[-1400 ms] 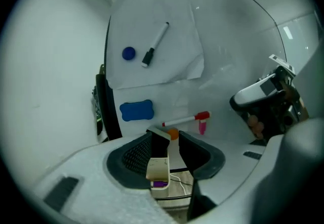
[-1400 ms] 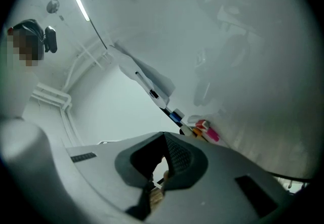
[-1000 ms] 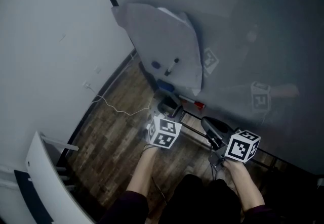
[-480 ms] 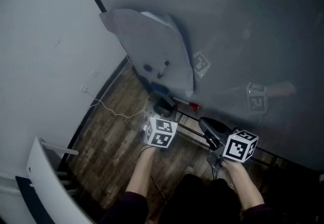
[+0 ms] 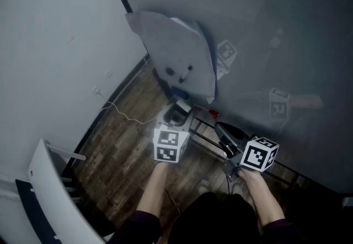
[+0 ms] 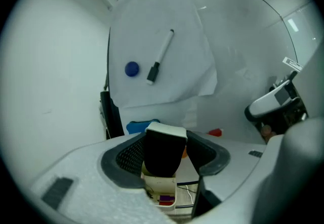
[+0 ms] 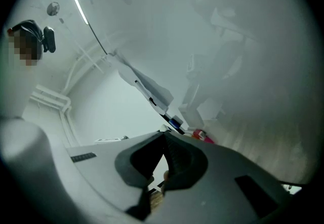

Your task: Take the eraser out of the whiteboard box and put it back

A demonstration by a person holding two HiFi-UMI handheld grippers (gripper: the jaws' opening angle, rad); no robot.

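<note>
Grey whiteboard [image 5: 287,33] fills the right side of the head view, with a pale wall [image 5: 49,28] on the left and a dark wood-plank floor [image 5: 121,138] below. A white panel [image 5: 47,182] leans at the floor's lower-left corner, and a thin white cable [image 5: 124,115] trails across the planks near the wall.

A big paper sheet [image 6: 172,74] hangs at the whiteboard's left edge with its right side creased. On it, toward the upper middle, sit a black-capped marker [image 6: 160,57], tilted, and just left of the cap a round blue magnet [image 6: 132,69]. They are near each other but not touching. Along the whiteboard's lower edge, under the sheet, lie a blue item [image 6: 137,126] and, further right, a small red item [image 6: 215,132] (too small to name either).

The left gripper [image 6: 163,142] is clamped on the eraser [image 6: 162,160], which has a black body and a white top and stands upright btwn the pads. Directly under it is the cream box [image 6: 161,187], open-topped, with small purple and red bits inside. The eraser's lower end is at the box mouth; I can't tell whether it clears the rim.

The right gripper [image 7: 164,137] is off to the right, well apart from the box, with its jaw tips pressed together and nothing btwn them.
</note>
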